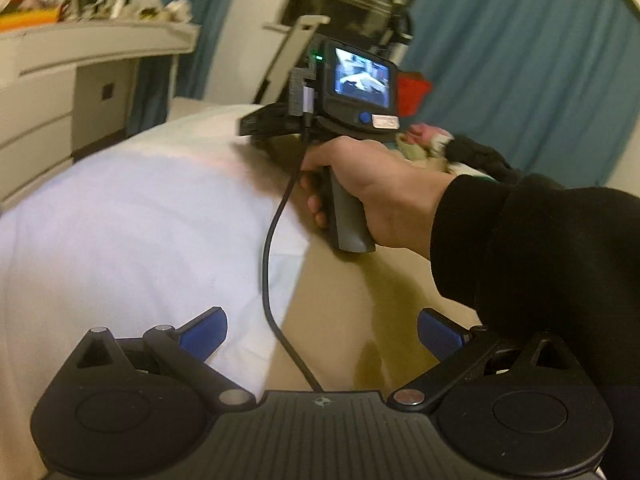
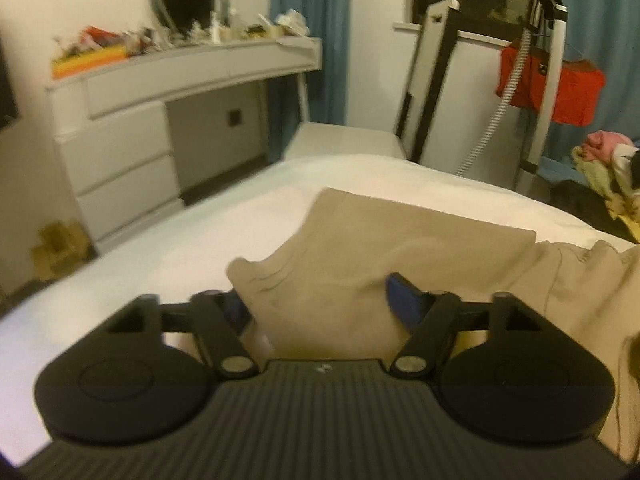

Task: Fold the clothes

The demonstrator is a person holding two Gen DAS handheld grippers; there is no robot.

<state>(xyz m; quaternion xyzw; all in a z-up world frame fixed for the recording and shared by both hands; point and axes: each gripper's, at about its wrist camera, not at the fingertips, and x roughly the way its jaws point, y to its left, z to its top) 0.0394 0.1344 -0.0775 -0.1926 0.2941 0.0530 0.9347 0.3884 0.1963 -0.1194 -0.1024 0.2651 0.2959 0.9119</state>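
A beige garment (image 2: 420, 240) lies flat on the white bed sheet (image 2: 160, 248), its near edge rumpled. My right gripper (image 2: 320, 306) stands half open at that edge. A raised fold of the beige cloth sits between its blue pads and drapes over the left one. In the left wrist view a person's hand (image 1: 376, 188) in a black sleeve holds the right gripper's handle (image 1: 352, 224) over the bed. My left gripper (image 1: 322, 336) hovers wide open above the border of the beige garment (image 1: 360, 320) and the sheet (image 1: 120, 220), gripping nothing.
A black cable (image 1: 268, 264) hangs from the right gripper across the left view. A white dresser (image 2: 132, 148) with clutter stands left of the bed. Beyond the bed are a leaning metal frame (image 2: 432, 80), a hanging red garment (image 2: 560, 92) and a clothes pile (image 2: 604, 156).
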